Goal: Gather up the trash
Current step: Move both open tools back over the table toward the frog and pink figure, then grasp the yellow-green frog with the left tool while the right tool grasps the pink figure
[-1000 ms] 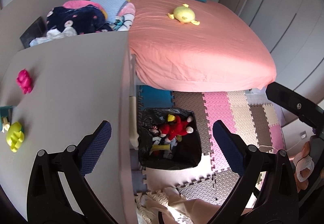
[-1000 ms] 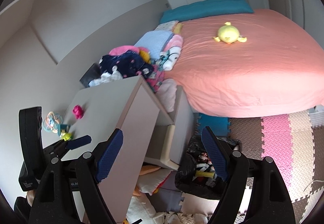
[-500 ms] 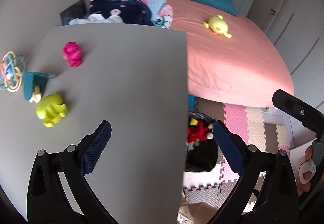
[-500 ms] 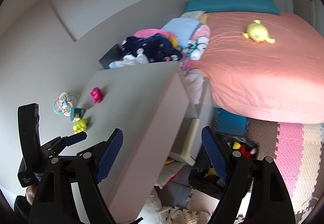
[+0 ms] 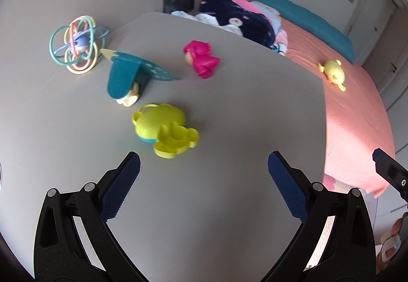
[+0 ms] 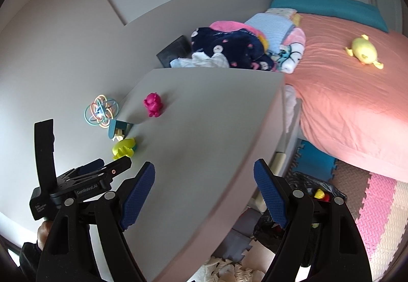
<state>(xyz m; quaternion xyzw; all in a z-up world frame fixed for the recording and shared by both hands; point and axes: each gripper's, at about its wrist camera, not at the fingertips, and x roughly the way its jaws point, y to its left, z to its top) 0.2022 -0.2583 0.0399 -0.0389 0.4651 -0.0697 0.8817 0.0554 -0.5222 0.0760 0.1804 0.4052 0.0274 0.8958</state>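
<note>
— Left wrist view: where's the left gripper (image 5: 204,167)?
— Over the grey table (image 5: 229,129), jaws wide, empty, lime toy (image 5: 165,129) just ahead.
— The right gripper (image 6: 204,180)?
— Gaping, empty; bin (image 6: 329,187) on the floor beside the table.

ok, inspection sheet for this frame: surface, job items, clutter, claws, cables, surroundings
Surface: grey tabletop, flat, toys at its far left.
Job's things: lime green toy nearest the left claw; pink toy; teal toy; ring rattle; black-lined bin on the floor beside the table, holding items.
Clutter: clothes pile behind the table.
Grippers: left claw open, empty, above the tabletop; right claw open, empty.
Cables: nothing seen.
Surroundings: bed with pink sheet, yellow plush on it; foam floor mat.
</note>
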